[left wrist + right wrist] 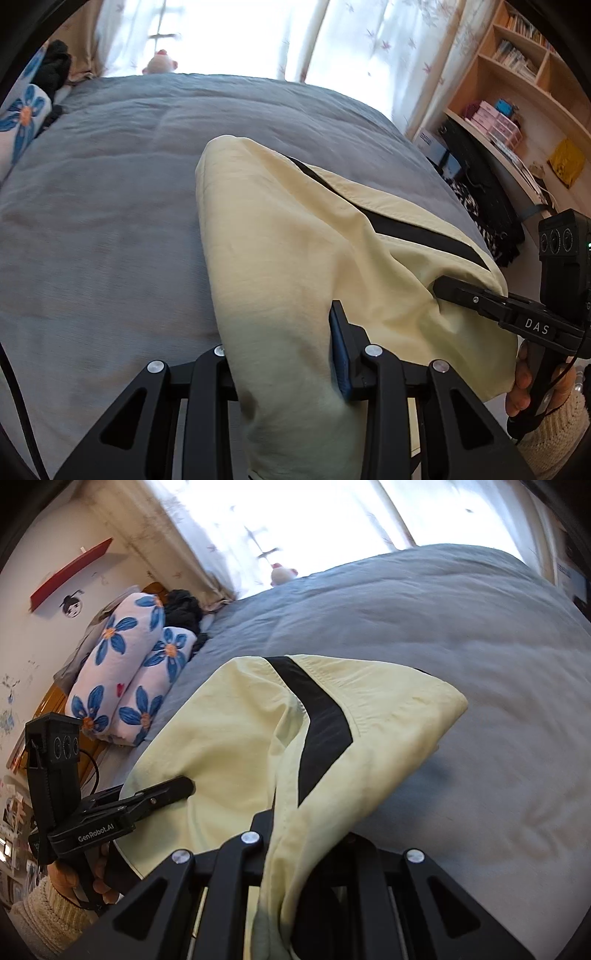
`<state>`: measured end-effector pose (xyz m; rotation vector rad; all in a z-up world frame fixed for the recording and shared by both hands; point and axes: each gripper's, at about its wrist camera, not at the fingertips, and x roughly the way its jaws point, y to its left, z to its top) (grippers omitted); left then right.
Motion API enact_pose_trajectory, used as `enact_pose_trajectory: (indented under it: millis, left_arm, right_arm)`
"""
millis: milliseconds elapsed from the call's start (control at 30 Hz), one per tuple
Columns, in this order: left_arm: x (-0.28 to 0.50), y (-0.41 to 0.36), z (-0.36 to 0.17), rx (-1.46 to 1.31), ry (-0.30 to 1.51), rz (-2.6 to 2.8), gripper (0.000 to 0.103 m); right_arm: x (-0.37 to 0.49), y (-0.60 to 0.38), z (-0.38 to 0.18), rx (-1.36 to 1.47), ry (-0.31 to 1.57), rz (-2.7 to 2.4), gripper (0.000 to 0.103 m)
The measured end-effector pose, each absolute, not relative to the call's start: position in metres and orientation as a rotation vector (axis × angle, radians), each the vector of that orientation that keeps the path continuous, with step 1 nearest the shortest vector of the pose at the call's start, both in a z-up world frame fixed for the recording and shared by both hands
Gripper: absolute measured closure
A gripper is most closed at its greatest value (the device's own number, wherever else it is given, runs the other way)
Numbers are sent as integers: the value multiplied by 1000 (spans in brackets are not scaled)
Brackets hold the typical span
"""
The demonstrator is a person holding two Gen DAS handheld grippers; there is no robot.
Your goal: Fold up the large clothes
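Note:
A pale yellow garment (295,236) with a black stripe (406,229) is held up over the grey bed (110,184). My left gripper (288,362) is shut on its near edge, and the cloth drapes over the fingers. My right gripper (454,291) pinches the garment on the right side. In the right wrist view the garment (240,731) and its black stripe (321,723) hang from my right gripper (295,834), which is shut on a fold. The left gripper (173,790) grips the cloth at the left.
Rolled flowered bedding (125,672) and a dark cloth (184,605) lie at the bed's head. A wooden bookshelf (517,92) stands to the right of the bed. Bright curtained windows (240,33) are beyond the bed. A small plush toy (160,64) sits at the far edge.

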<state>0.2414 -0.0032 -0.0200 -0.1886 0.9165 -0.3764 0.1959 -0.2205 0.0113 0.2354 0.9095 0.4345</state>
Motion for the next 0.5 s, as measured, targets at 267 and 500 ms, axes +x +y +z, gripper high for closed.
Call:
enact_pose_trajectory:
  millis: [267,500]
  left_arm:
    - [269,72,-2,-172,884,-321,73]
    - [338,118,4,-133,843,-297,73]
  right_arm:
    - [242,-147,24,204,877,478,93]
    - [315,-96,25,190,830,480,93]
